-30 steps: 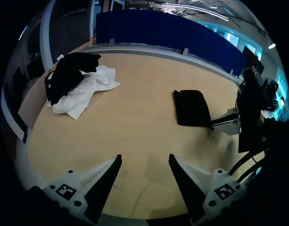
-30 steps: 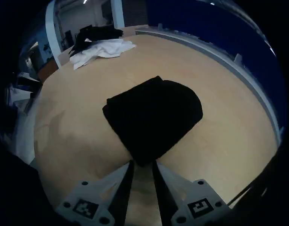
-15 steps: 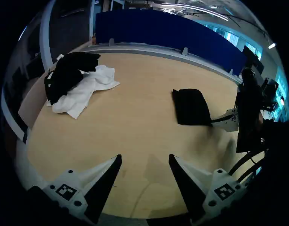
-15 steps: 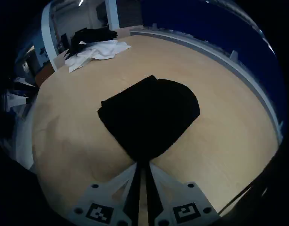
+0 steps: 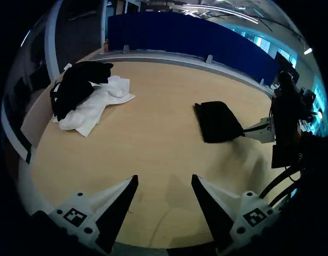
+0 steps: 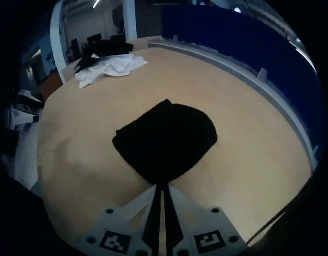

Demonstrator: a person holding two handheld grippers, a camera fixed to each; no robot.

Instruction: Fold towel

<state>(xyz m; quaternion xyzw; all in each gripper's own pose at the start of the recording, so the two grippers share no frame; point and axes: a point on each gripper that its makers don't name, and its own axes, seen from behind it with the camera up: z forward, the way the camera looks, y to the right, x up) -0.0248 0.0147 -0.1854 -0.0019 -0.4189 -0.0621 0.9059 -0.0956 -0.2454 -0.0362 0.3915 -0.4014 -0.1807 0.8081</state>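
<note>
A folded black towel [image 5: 216, 121] lies on the wooden table [image 5: 155, 141], right of centre in the left gripper view. My right gripper [image 6: 162, 186] is shut on the near edge of this black towel [image 6: 166, 141], and that edge is bunched up between the fingertips. From the left gripper view, the right gripper [image 5: 246, 131] reaches in from the right, held by a person in dark clothing [image 5: 288, 123]. My left gripper [image 5: 164, 177] hovers open over bare table, well short of the towel, with nothing between its fingers.
A heap of white towel [image 5: 93, 104] with a black cloth [image 5: 78, 83] on top lies at the table's far left; it sits far back in the right gripper view as the heap [image 6: 108, 66]. A blue partition [image 5: 189, 36] runs behind the table.
The right gripper's fingers have come together on the black towel's near edge, and the towel now looks smaller and farther in its view. The left gripper has stayed put.
</note>
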